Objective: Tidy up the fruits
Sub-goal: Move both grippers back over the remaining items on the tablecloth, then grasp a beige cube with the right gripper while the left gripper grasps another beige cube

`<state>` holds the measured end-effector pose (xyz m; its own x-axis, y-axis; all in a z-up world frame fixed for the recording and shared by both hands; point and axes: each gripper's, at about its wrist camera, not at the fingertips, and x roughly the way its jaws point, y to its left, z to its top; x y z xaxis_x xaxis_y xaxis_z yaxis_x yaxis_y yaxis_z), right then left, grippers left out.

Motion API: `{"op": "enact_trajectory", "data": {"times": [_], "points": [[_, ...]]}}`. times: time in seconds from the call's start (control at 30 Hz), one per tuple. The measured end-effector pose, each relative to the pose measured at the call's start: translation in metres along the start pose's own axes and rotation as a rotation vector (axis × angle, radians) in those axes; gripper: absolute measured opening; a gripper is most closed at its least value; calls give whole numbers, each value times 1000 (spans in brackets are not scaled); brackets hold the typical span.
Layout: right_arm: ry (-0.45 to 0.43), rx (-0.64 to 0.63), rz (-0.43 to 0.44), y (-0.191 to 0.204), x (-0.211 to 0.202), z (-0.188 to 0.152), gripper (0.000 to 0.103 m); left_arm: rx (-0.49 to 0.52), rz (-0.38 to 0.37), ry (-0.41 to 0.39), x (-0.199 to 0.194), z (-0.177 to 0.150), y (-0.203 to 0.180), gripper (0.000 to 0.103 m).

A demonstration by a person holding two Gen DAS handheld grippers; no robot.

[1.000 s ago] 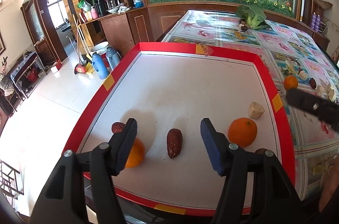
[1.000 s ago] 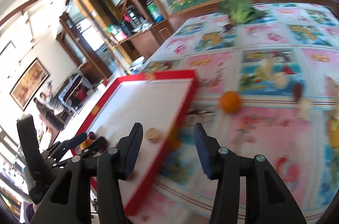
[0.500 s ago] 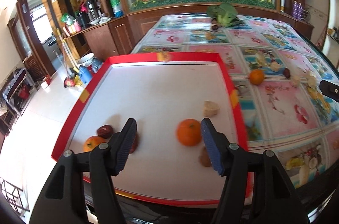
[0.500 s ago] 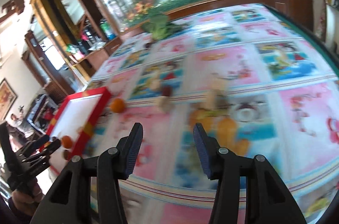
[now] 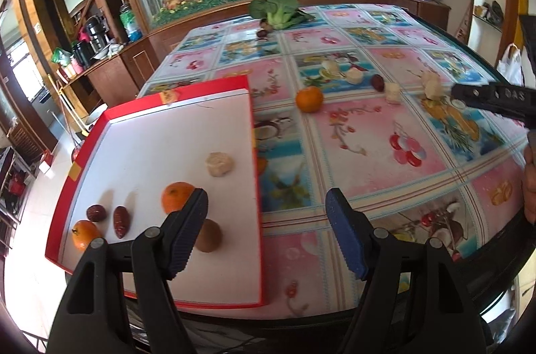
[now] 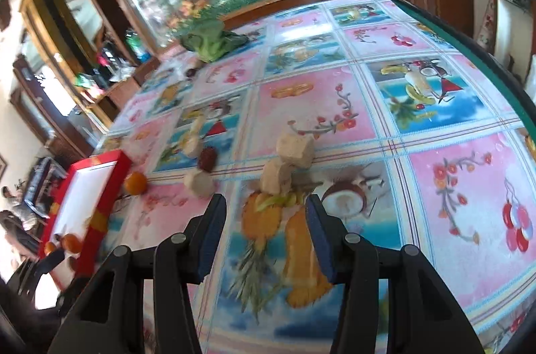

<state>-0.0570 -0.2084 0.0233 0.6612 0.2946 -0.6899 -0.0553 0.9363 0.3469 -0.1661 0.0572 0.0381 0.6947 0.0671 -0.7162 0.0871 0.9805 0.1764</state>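
Fruits are seen split between a red tray [image 5: 254,133] and the patterned tablecloth [image 5: 368,153]; in the left wrist view the tray fills the 9 o'clock half of the picture, and on its white floor lie a pale chunk [image 5: 218,164] toward the middle, an orange [image 5: 177,196] just below it, partly hidden by the left finger, a brown round fruit [image 5: 208,240] at 6 o'clock of the orange, a red date [image 5: 119,221], a dark round fruit [image 5: 96,213] and a second orange [image 5: 85,234] in the 8 o'clock corner; on the cloth, at 1 o'clock of the tray, a loose orange [image 5: 309,99] is seen, with a dark date [image 5: 378,82] and pale pieces [image 5: 392,92] further toward 2 o'clock; a leafy green [image 5: 278,9] lies at the far 12 o'clock end; the left gripper [image 5: 266,226] is held over the tray's right edge, its jaws opening with nothing between them; in the right wrist view the right gripper [image 6: 264,235] is held above the cloth, its jaws narrow and closing, nothing yet between them; two stacked pale chunks [image 6: 284,163] lie just beyond its tips at 12 o'clock, a third chunk [image 6: 199,183] and the date at 10 o'clock.
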Motion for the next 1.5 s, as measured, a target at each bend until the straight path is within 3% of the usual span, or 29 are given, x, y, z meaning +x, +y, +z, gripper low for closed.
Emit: {"op": "enact_trajectory", "data": {"times": [0.03,0.13,0.17,0.3,0.47,0.57,0.8,0.93,1.07,1.13,1.3,1.33,1.5], "points": [[0,6,-2,0,3,3,35,8,-5,4,1,0,-4,73],[28,-24,-59,6,17,11,32,28,-28,18,3,1,-14,73],[48,-38,-69,8,23,13,23,33,-33,22,4,3,-18,73],[74,-55,-103,8,33,13,17,45,-67,23,6,18,-28,73],[59,3,-31,-5,27,12,17,52,-143,21,12,46,-45,74],[29,58,62,-12,16,14,17,73,-171,16,23,62,-60,73],[-67,158,165,-25,-5,23,17,62,-250,80,64,92,-92,73],[-61,213,200,-34,-4,26,17,64,-271,112,84,102,-106,55],[-40,210,213,-32,1,25,17,41,-275,129,97,108,-110,52],[-47,200,215,-29,-1,26,17,35,-289,139,102,109,-112,40],[-47,173,202,-25,1,25,17,34,-303,152,108,110,-118,29],[-46,162,199,-23,1,25,17,32,-309,150,108,110,-118,22],[-47,82,151,-9,3,22,17,24,-324,139,108,110,-119,20]]}}
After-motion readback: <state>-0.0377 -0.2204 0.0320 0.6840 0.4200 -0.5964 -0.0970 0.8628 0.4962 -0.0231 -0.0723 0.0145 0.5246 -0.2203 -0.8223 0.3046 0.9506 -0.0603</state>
